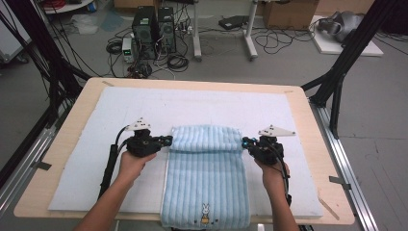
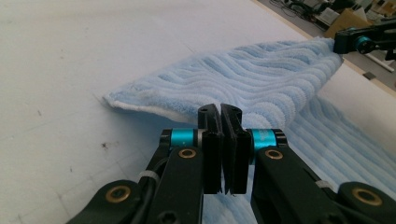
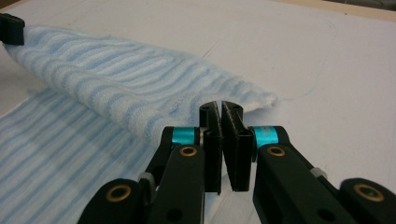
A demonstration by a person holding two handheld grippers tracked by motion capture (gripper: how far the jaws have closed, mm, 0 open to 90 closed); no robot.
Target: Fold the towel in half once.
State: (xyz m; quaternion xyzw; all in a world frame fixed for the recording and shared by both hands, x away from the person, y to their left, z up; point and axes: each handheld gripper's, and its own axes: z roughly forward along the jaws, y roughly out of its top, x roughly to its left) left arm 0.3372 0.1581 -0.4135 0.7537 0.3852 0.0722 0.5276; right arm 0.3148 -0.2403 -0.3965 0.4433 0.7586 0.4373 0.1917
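Note:
A light blue striped towel (image 1: 204,178) lies lengthwise on the white mat (image 1: 120,106), with a small rabbit emblem (image 1: 205,213) at its near end. Its far end is doubled back toward me and held up as a raised fold (image 1: 206,138). My left gripper (image 1: 167,141) is shut on the fold's left corner, and in the left gripper view its jaws (image 2: 220,109) are pressed together at the towel's edge (image 2: 243,84). On the fold's right corner my right gripper (image 1: 244,142) is shut too, with its jaws (image 3: 220,106) closed against the towel (image 3: 116,88).
The mat covers most of a wooden table (image 1: 77,103). Black frame posts (image 1: 337,77) stand at the table's right and left sides. Computer towers (image 1: 154,31) and cables sit on the floor beyond the far edge.

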